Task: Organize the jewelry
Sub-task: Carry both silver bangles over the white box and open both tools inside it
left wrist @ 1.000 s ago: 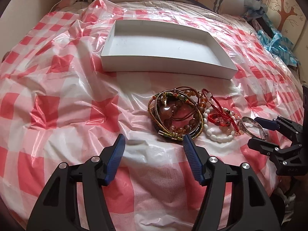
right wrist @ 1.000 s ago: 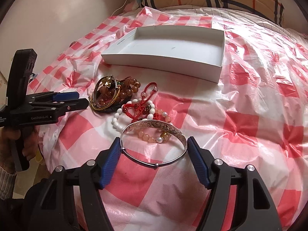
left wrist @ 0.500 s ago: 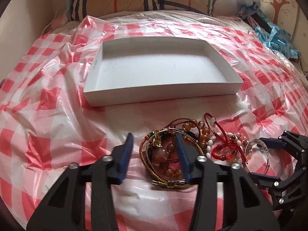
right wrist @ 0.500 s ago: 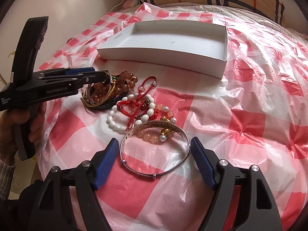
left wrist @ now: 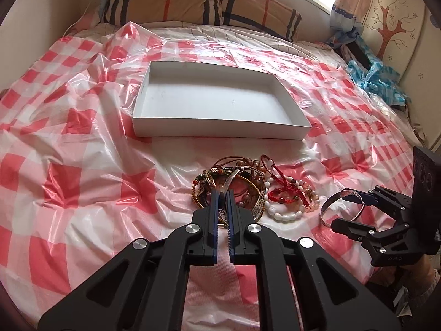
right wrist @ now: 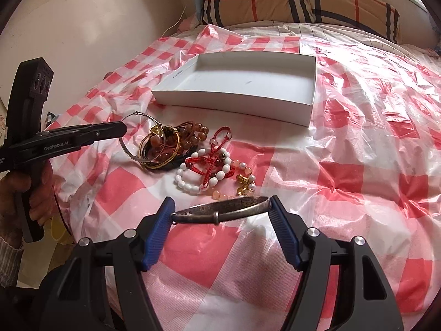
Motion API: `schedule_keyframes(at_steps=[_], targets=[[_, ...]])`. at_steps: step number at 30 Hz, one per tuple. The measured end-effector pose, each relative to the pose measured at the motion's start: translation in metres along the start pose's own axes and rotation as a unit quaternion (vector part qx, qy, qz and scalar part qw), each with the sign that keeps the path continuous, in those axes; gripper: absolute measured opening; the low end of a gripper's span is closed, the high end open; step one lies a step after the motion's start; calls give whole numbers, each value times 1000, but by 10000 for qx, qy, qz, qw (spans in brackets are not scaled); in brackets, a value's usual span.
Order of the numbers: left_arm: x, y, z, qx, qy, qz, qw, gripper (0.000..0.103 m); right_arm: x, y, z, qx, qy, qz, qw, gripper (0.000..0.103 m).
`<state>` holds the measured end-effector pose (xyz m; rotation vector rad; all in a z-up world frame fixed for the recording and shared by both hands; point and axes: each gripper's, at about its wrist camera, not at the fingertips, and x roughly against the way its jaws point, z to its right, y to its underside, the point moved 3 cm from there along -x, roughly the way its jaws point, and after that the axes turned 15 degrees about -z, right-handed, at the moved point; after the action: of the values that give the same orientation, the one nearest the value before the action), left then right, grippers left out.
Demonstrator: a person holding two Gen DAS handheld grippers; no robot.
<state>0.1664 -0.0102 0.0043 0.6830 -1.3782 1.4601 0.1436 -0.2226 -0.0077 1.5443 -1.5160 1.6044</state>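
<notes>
Ahead of both tongs, the white box [left wrist: 220,102] sits empty. Our left tongs [left wrist: 222,193] pinch a thin silver hoop [right wrist: 129,138]; right tongs [right wrist: 220,209] clamp the engraved bangle [right wrist: 220,210]. Bead pile [right wrist: 212,165] remains on the bed [right wrist: 358,165] between tongs and box.

Silver bangle [right wrist: 220,211]: lifted edge-on, engraved.
Thin hoop bangle [right wrist: 129,140]: tilted up off pile.
Bead bracelets [right wrist: 209,171]: heaped before white box [right wrist: 234,102].
</notes>
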Motion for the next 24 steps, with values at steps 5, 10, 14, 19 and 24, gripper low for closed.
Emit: schedule_keyframes(at_steps=[5, 10, 14, 19, 24], targets=[[-1, 7, -3, 42, 38, -37, 10000, 5, -2, 6, 4, -54, 21, -34, 10000, 68], [7, 2, -11, 282, 331, 88, 9990, 5, 3, 5, 8, -140, -35, 74, 9999, 68], [18, -8, -9, 376, 481, 339, 9976, 5, 11, -3, 8, -148, -44, 293, 9995, 68], [23, -25, -1, 480, 621, 611, 9950, 5, 20, -24, 8, -195, -22, 628, 9978, 68], [18, -43, -4, 745, 748, 810, 9911, 5, 27, -53, 12, -281, -7, 995, 9946, 68]])
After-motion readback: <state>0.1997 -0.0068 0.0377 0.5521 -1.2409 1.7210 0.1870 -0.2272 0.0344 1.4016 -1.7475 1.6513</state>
